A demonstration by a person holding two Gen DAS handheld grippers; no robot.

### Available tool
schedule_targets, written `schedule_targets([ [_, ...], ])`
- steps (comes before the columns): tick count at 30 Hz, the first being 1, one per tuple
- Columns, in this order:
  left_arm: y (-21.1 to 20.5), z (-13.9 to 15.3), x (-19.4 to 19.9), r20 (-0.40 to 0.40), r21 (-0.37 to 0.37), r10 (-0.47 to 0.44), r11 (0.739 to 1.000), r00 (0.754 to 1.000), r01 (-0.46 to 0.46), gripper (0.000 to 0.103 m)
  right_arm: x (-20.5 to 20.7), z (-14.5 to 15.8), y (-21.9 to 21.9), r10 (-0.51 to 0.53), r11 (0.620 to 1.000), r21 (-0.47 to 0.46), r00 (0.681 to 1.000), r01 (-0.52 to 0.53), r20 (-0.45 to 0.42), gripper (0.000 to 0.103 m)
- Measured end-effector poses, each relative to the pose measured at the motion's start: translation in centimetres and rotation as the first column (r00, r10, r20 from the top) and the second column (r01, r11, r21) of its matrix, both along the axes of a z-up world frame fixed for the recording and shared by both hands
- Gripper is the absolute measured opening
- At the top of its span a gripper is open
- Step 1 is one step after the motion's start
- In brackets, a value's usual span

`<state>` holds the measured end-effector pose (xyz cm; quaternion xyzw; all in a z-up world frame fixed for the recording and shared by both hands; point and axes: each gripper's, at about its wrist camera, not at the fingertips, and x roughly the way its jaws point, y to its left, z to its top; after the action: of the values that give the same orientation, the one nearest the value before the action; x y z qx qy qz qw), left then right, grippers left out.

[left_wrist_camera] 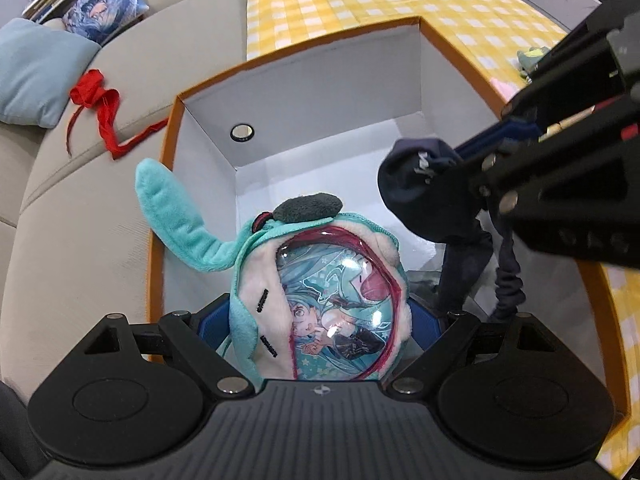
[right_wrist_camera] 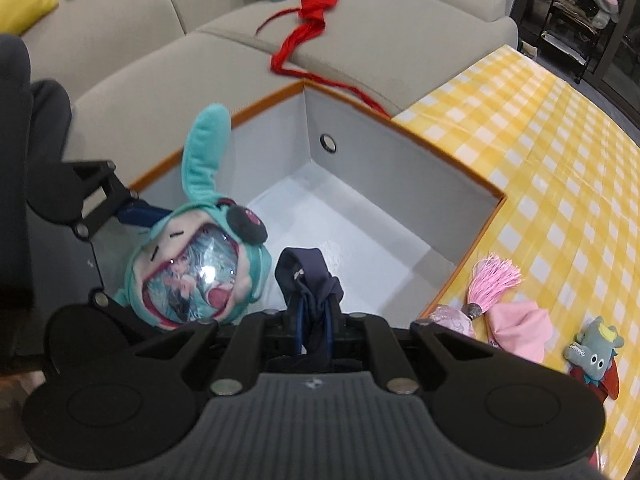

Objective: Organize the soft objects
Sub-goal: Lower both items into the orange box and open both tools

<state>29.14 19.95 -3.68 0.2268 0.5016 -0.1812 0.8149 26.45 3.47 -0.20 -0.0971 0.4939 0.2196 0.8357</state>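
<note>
Box: orange-rimmed white cardboard box (left_wrist_camera: 420,64) stood open beside the sofa.
Left gripper (left_wrist_camera: 320,320): clamped on teal plush pouch (left_wrist_camera: 320,292), over the box.
Right gripper (right_wrist_camera: 314,320): pinched crumpled navy cloth (right_wrist_camera: 304,276), above the box.

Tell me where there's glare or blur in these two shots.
Left wrist view: a small glare spot on the plush pouch's clear window; the orange box rim curves from fisheye distortion. Right wrist view: stronger white glare on that window; the red ribbon looks slightly smeared.
</note>
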Motion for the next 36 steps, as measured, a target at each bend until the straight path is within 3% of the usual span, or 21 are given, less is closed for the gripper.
schedule_targets([
  [13, -0.2, -1.8, 1.4, -0.03, 0.041, 0.011, 0.999, 0.999, -0.01, 0.103, 0.4, -2.7, 1.7, 0.083, 0.986, -0.148, 0.996, -0.08, 0.015, 0.012],
  [19, -0.4, -2.2, 0.9, -0.032, 0.054, 0.011, 0.998, 0.999, -0.009, 0.103, 0.7, -3.0, 1.9, 0.108, 0.972, -0.215, 0.994, -0.099, 0.03, 0.009],
  [24, -0.9, -2.2, 0.7, -0.046, 0.046, -0.002, 0.999, 0.999, 0.004, 0.103, 0.3, -3.6, 2.4, 0.166, 0.937, -0.316, 0.985, -0.145, 0.038, 0.01],
  [25, -0.9, -2.3, 0.8, -0.052, 0.049, -0.003, 0.999, 0.999, 0.005, 0.103, 0.4, -3.6, 2.3, 0.166, 0.937, -0.319, 0.985, -0.145, 0.038, 0.014],
  [26, -0.9, -2.4, 0.9, -0.058, 0.054, -0.002, 0.999, 0.998, 0.005, 0.103, 0.4, -3.6, 2.2, 0.167, 0.938, -0.315, 0.985, -0.146, 0.04, 0.026],
  [29, -0.6, -2.3, 1.4, -0.07, 0.061, 0.013, 0.998, 0.997, -0.008, 0.103, 0.4, -2.8, 2.0, 0.162, 0.953, -0.269, 0.985, -0.139, 0.062, 0.037],
  [36, 0.7, 0.2, 2.1, -0.024, 0.026, 0.085, 0.996, 0.996, -0.084, 0.103, 0.0, -0.1, 1.2, 0.131, 0.974, -0.201, 0.984, -0.105, 0.121, 0.037],
])
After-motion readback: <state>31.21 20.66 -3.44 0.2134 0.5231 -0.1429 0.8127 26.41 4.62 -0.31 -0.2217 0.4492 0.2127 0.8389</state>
